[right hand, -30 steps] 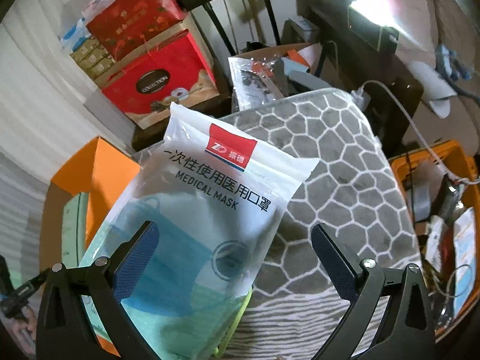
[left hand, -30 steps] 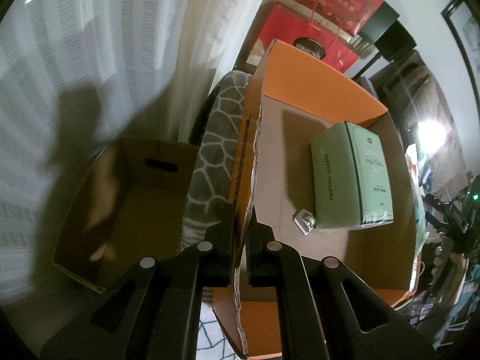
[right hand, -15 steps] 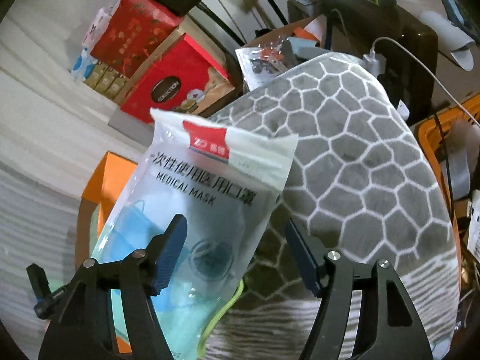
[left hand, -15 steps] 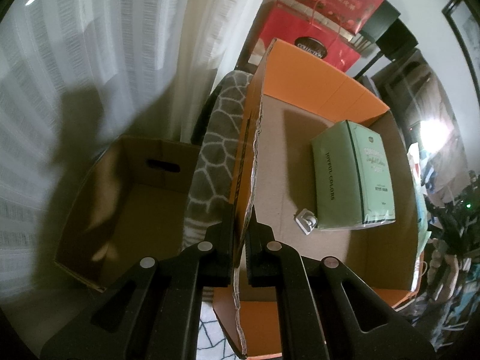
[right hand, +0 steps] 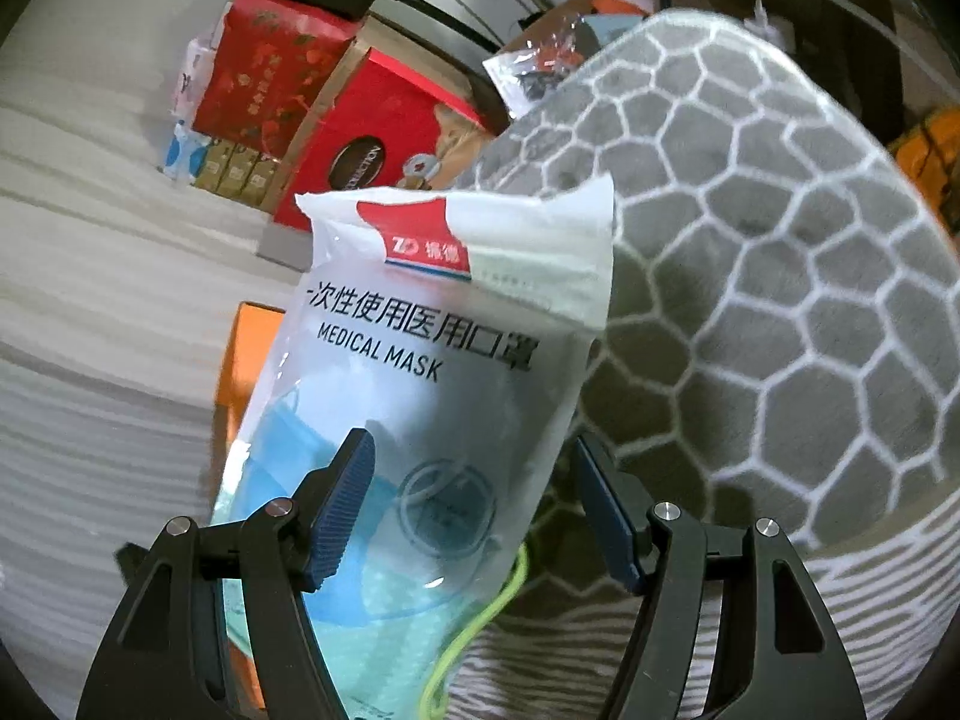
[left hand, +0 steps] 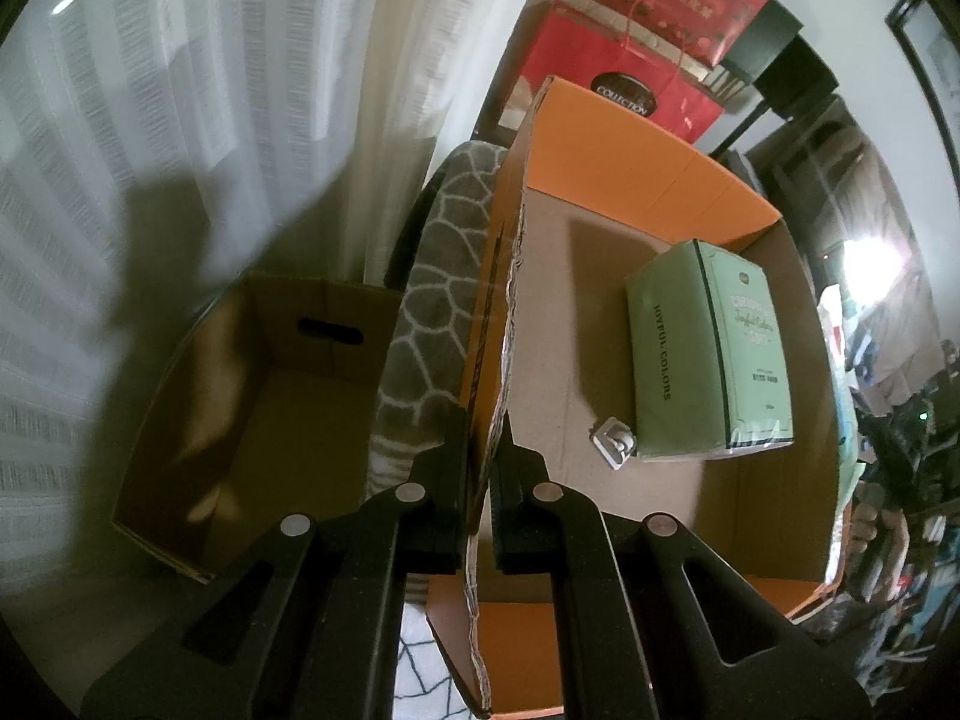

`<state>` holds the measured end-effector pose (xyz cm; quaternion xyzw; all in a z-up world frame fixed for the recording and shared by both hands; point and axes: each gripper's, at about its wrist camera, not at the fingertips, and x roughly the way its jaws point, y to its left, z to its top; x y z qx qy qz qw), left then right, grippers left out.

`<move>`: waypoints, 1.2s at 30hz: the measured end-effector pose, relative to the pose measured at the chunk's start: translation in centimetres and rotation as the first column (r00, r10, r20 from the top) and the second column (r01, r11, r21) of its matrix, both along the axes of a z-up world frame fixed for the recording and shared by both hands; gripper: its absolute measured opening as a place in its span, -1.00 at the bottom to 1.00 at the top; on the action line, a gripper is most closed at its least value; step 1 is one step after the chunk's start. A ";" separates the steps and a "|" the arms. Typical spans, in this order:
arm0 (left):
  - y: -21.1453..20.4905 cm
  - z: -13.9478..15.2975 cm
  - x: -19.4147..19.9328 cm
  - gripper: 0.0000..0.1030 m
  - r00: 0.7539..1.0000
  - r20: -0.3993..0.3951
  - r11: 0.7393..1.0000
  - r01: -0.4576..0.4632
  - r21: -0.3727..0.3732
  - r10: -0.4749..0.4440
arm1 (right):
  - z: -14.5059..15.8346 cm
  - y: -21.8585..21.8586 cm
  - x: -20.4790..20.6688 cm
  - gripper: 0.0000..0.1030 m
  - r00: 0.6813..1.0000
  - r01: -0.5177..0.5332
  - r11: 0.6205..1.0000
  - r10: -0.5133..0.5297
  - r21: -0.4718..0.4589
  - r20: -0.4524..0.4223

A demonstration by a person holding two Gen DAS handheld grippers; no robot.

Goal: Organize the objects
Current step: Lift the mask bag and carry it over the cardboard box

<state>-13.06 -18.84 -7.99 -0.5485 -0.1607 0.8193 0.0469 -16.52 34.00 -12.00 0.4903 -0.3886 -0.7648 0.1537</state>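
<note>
My left gripper (left hand: 480, 450) is shut on the near wall of an orange cardboard box (left hand: 648, 180). Inside the box lie a green carton (left hand: 714, 354) and a small clear plastic piece (left hand: 615, 443). My right gripper (right hand: 474, 510) has its jaws partly closed around a white medical mask pack (right hand: 444, 372), one blue pad (right hand: 342, 510) in front of its lower part and the other at its right edge. The pack stands over a grey honeycomb-patterned cushion (right hand: 768, 312). The orange box edge (right hand: 252, 330) shows behind the pack.
An empty brown cardboard box (left hand: 252, 408) sits left of the orange box, by a white curtain (left hand: 240, 90). Red gift boxes (left hand: 624, 60) stand behind; they also show in the right wrist view (right hand: 360, 138). Cluttered items (left hand: 900, 420) lie at the right.
My right gripper's jaws have narrowed steadily around the mask pack and the view has swung left and closer. The left gripper has kept its hold on the box wall.
</note>
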 end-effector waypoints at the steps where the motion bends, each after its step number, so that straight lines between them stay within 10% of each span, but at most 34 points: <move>1: 0.0 0.0 0.0 -0.90 1.000 0.000 1.000 0.000 0.000 0.000 | -0.3 0.0 0.1 0.36 1.000 0.003 1.000 -0.003 -0.027 0.007; 13: -0.1 0.0 0.0 -0.90 1.000 -0.002 1.000 0.000 0.000 0.000 | 2.7 0.2 1.7 0.24 0.998 -0.021 0.988 0.011 -0.151 -0.066; 19: -0.1 0.0 0.0 -0.90 1.000 -0.001 1.000 0.001 -0.001 -0.001 | 3.7 -1.5 1.5 -0.17 0.995 -0.077 0.992 0.070 -0.097 -0.073; 31: -0.1 0.1 0.0 -0.90 1.000 -0.002 1.000 0.000 0.000 0.000 | -0.5 -3.5 0.9 0.06 0.995 -0.094 0.969 0.101 -0.228 0.021; 36: -0.1 0.1 0.0 -0.90 1.000 -0.002 1.000 0.001 -0.001 -0.001 | 0.2 -3.7 0.7 -0.44 0.995 -0.103 0.967 0.102 -0.235 -0.015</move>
